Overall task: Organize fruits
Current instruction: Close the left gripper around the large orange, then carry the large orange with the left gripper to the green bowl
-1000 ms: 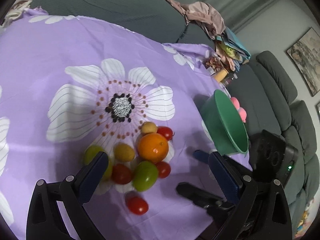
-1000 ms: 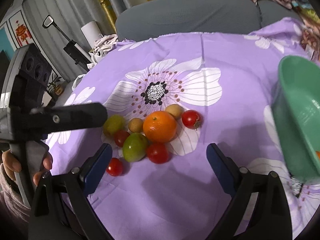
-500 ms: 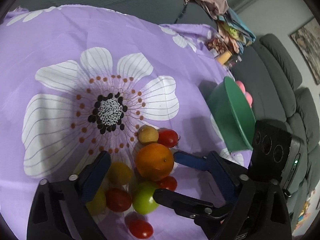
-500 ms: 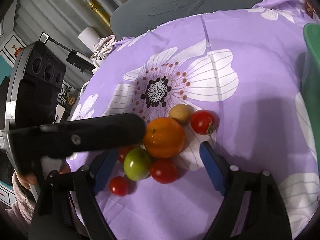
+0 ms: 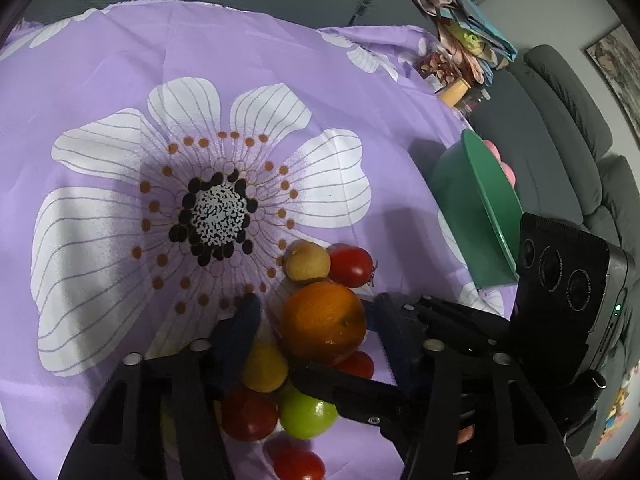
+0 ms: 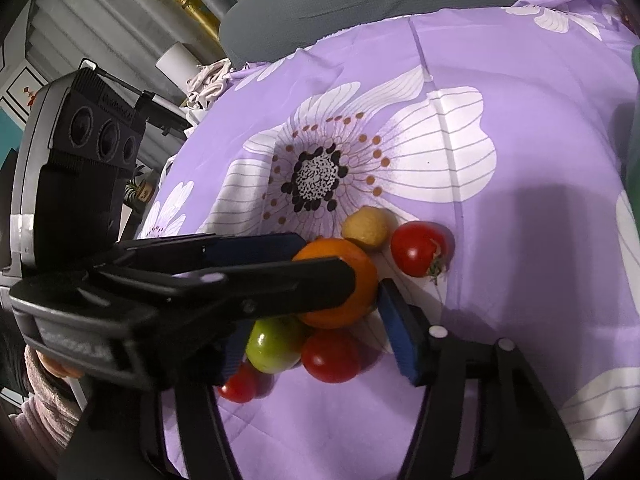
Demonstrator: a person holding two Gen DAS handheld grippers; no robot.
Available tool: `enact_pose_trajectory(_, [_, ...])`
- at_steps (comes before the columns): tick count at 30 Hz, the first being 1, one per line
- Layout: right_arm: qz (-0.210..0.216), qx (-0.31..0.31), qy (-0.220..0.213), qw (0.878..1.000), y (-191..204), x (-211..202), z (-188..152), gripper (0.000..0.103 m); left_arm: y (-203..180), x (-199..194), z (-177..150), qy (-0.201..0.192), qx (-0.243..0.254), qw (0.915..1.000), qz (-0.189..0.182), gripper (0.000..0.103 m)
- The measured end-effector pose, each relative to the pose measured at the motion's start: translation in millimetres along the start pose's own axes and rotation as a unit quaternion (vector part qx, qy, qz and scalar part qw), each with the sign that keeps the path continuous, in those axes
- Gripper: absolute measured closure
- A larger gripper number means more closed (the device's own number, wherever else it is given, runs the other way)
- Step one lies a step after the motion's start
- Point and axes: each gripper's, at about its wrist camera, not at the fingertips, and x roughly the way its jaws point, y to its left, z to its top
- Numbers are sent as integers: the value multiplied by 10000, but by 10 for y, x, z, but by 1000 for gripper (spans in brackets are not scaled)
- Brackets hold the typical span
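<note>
A cluster of fruit lies on the purple flowered cloth (image 5: 120,80): an orange (image 5: 324,322), a small yellow fruit (image 5: 307,266), red tomatoes (image 5: 350,266), a green fruit (image 5: 306,416) and another yellow one (image 5: 264,368). My left gripper (image 5: 316,308) is closing with the orange between its blue pads (image 5: 240,336); a strip of cloth shows between the left pad and the orange. My right gripper (image 6: 316,312) is closing from the other side, around the orange (image 6: 344,304), the green fruit (image 6: 276,344) and a tomato (image 6: 330,356). Its left pad is partly hidden behind the left gripper's fingers (image 6: 260,284).
A green bowl (image 5: 472,208) stands tilted at the cloth's right edge, with pink things behind its rim. A grey sofa (image 5: 560,112) with piled clothes runs along the back and right. A lone tomato (image 6: 420,248) sits right of the orange. A person's sleeve (image 6: 40,392) shows at lower left.
Both grippers have come down and forward onto the fruit cluster and crossed each other. Their jaws have narrowed a lot, from wide apart to close around the orange.
</note>
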Motion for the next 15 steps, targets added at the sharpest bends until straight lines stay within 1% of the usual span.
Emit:
enact_pose_trajectory(1, [-3, 7, 12, 10000, -2, 5, 8, 46, -1, 1, -2, 4, 8, 10000, -8, 52])
enact_pose_trajectory(3, [-50, -1, 42, 10000, -5, 9, 15, 53, -11, 4, -2, 21, 29, 10000, -34, 56])
enact_pose_trajectory(5, [-101, -22, 69, 9999, -6, 14, 19, 56, -36, 20, 1, 19, 60, 10000, -13, 57])
enact_pose_trajectory(11, [-115, -101, 62, 9999, -2, 19, 23, 56, -54, 13, -2, -7, 55, 10000, 9, 58])
enact_pose_trajectory(15, [-141, -264, -62, 9995, 33, -21, -8, 57, -88, -30, -34, -66, 55, 10000, 13, 58])
